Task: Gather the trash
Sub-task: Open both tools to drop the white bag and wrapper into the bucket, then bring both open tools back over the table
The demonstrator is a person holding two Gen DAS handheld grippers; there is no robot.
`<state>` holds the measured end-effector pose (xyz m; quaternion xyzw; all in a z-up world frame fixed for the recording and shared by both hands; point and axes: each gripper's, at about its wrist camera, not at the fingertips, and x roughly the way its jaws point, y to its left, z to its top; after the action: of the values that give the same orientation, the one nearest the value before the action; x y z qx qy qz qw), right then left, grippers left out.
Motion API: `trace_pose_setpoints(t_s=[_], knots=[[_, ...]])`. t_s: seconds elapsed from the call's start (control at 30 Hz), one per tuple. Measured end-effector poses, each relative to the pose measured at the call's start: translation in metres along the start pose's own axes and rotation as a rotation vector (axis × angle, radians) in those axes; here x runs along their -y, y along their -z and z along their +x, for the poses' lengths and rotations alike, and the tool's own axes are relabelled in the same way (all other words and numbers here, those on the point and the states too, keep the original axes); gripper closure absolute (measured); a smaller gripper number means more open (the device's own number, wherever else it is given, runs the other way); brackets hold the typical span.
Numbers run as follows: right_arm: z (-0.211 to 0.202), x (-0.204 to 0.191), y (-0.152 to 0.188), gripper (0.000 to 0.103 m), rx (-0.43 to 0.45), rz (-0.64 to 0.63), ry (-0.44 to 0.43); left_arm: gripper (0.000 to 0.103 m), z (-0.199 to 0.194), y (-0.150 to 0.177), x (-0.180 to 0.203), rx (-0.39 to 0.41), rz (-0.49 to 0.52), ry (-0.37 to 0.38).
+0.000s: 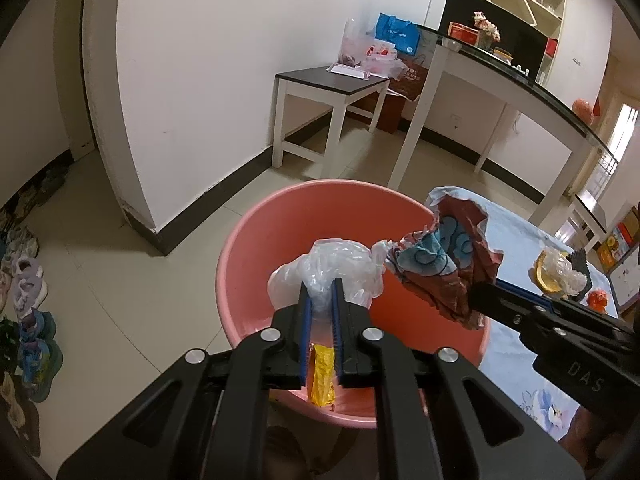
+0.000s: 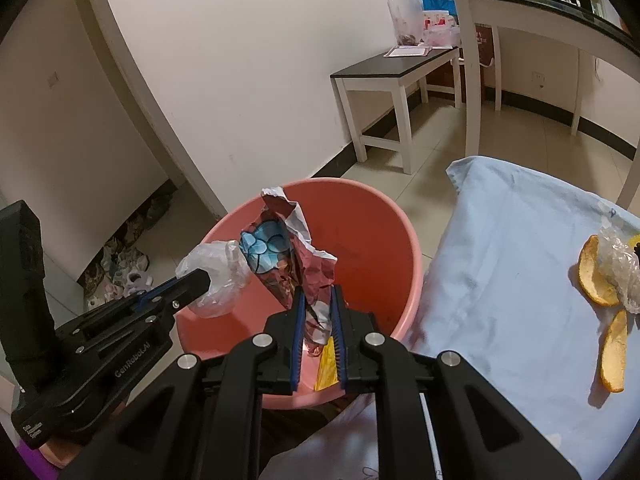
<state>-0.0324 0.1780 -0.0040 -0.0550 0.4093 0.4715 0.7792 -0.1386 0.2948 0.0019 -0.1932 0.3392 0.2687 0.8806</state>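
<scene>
Black and blue-padded, my left hand-held gripper (image 1: 320, 300) is pinching one crumpled clear plastic bag (image 1: 326, 268) over the pink bucket (image 1: 256, 240). My right hand-held gripper (image 2: 318, 304) is pinching one crumpled printed wrapper (image 2: 280, 252), red and blue with a white underside, over the same bucket. Both pieces are hanging just beside each other above the bucket's mouth, and I cannot tell whether they are touching. One yellow wrapper (image 1: 322, 376) is lying on the bucket's bottom, showing between my fingers. To the right, a tabletop draped in a light blue cloth (image 2: 512, 248) is standing just beside the bucket; two orange peels (image 2: 600, 276) and one wad of clear plastic (image 2: 622, 268) are resting on it. Farther off, on the tiled floor, one low white-legged bench (image 1: 328, 84) with a dark top is standing against the wall, carrying bags. Several shoes (image 1: 28, 288) are lining the floor at the left.
</scene>
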Motion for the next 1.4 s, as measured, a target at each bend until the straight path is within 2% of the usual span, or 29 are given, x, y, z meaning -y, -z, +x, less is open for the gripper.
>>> trace_pose_setpoints(t_s=[0.2, 0.3, 0.5, 0.83, 1.13, 1.4], knots=[[-0.001, 0.001, 0.001, 0.088, -0.002, 0.008, 0.002, 0.087, 0.002, 0.001, -0.002, -0.025, -0.014, 0.009], [-0.002, 0.003, 0.001, 0.081, 0.001, 0.015, -0.003, 0.081, 0.001, 0.000, -0.002, -0.020, -0.014, 0.013], [-0.006, 0.003, 0.002, 0.068, 0.016, 0.012, -0.001, 0.080, -0.003, -0.001, -0.001, -0.008, -0.016, 0.021], [-0.021, 0.017, 0.012, 0.067, 0.034, 0.031, 0.008, 0.080, -0.010, 0.000, 0.009, -0.005, -0.041, 0.068], [-0.054, 0.039, 0.023, 0.067, 0.076, 0.076, 0.035, 0.080, -0.015, 0.002, 0.041, -0.001, 0.004, 0.102], [-0.092, 0.071, 0.033, 0.066, 0.131, 0.120, 0.091, 0.080, -0.025, 0.003, 0.079, 0.009, 0.076, 0.176]])
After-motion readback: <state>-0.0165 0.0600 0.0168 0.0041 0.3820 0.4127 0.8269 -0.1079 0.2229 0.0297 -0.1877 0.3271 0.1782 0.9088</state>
